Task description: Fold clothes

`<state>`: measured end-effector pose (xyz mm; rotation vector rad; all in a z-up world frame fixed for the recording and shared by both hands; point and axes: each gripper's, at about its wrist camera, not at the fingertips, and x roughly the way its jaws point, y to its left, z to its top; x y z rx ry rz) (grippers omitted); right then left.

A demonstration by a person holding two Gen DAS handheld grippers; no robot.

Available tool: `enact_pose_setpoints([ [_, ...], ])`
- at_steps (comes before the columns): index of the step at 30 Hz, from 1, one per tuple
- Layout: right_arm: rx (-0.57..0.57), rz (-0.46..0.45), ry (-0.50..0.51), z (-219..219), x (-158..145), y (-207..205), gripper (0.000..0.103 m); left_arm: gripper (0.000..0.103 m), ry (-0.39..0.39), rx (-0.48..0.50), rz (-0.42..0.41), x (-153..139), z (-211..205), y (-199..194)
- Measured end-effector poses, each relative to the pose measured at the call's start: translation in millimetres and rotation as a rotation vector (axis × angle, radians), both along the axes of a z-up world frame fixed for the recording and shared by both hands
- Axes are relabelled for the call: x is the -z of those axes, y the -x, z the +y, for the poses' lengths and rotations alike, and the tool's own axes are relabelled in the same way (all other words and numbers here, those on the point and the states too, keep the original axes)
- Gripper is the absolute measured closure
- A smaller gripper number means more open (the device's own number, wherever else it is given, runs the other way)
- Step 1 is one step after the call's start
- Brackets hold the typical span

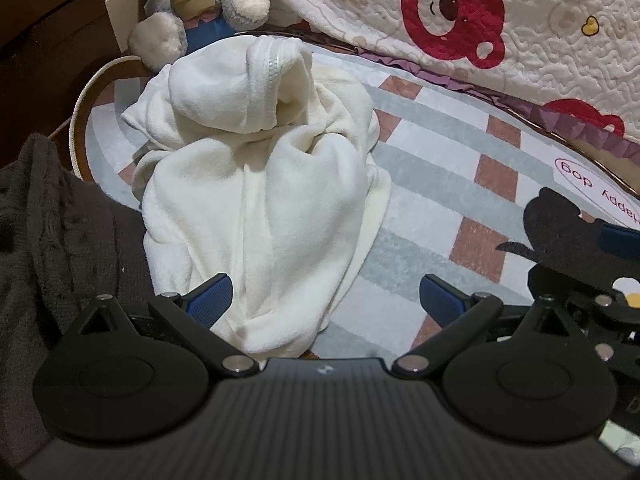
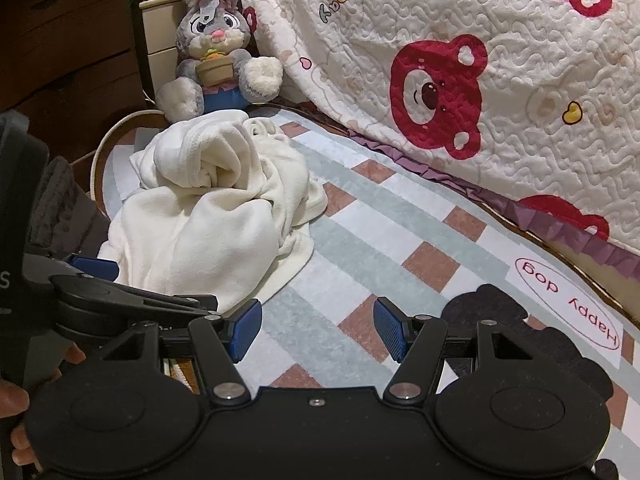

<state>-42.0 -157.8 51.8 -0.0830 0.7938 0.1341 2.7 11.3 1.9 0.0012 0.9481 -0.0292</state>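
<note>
A white fleece garment (image 1: 260,200) lies crumpled in a heap on a checked mat (image 1: 460,184). In the left wrist view my left gripper (image 1: 326,298) stands open at its widest, tilted down over the garment's near end. That end lies between the jaws, close to the left pad (image 1: 210,298), and neither pad presses on it. In the right wrist view the same garment (image 2: 208,216) sits ahead and to the left. My right gripper (image 2: 318,328) is open above bare mat (image 2: 360,240), to the right of the heap, with nothing between its fingers.
A plush rabbit (image 2: 216,52) sits behind the heap against dark wooden drawers (image 2: 64,40). A quilt with red bears (image 2: 460,60) hangs along the right. Dark knit fabric (image 1: 52,240) lies left of the garment. A hand (image 2: 12,400) shows at the lower left.
</note>
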Motion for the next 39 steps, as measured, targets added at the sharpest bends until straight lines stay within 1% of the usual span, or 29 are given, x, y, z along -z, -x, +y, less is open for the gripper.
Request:
enact_pose_setpoints([
  [4,0.011,0.006,-0.018,-1.4,1.4,-1.0,0.036,0.004,-0.022,0.001,-0.040,-6.6,-1.4,4.0],
  [9,0.022,0.015,-0.040,-4.2,1.9,-2.7,0.036,0.006,0.002,0.000,-0.061,-11.8,0.9,5.4],
  [17,0.025,0.016,-0.069,-6.7,3.0,-1.8,0.036,0.007,0.011,-0.033,-0.044,-8.0,3.0,5.0],
  [30,0.030,0.031,-0.065,-6.7,5.5,-3.2,0.036,0.007,0.002,-0.006,-0.043,-7.1,1.3,5.1],
  [39,0.033,0.038,-0.065,-8.4,7.4,-4.7,0.036,0.007,0.013,-0.010,-0.038,-5.7,3.4,4.3],
])
